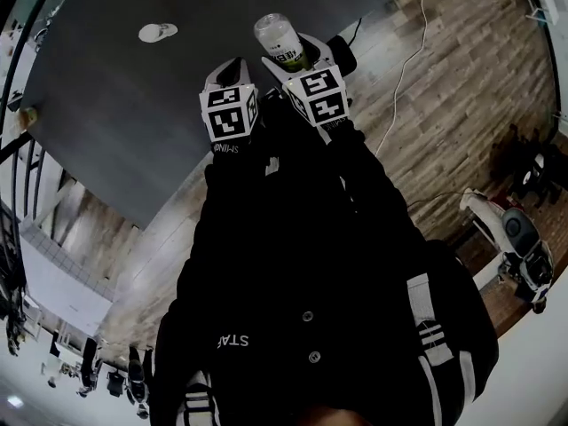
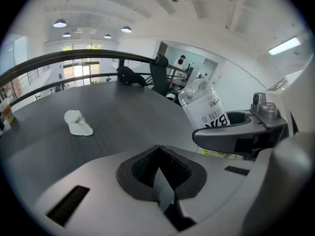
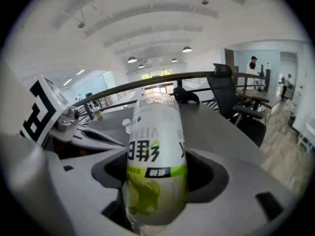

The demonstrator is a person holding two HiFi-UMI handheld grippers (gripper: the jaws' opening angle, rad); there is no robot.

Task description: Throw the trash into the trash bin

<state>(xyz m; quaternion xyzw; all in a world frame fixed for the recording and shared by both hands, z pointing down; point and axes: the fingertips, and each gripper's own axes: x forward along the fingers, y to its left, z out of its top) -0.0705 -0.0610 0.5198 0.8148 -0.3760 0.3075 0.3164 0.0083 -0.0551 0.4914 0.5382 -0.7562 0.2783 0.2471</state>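
One bottle (image 3: 155,146) between right tongs (image 3: 158,181)

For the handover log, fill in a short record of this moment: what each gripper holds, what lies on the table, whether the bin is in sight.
right gripper: shut on the plastic bottle, green-and-white label
left gripper: shut, empty, beside the right one
table: dark; a white crumpled wad lies on it, apart from both grippers
trash bin: not in any view
task state: bottle in hand, not yet binned
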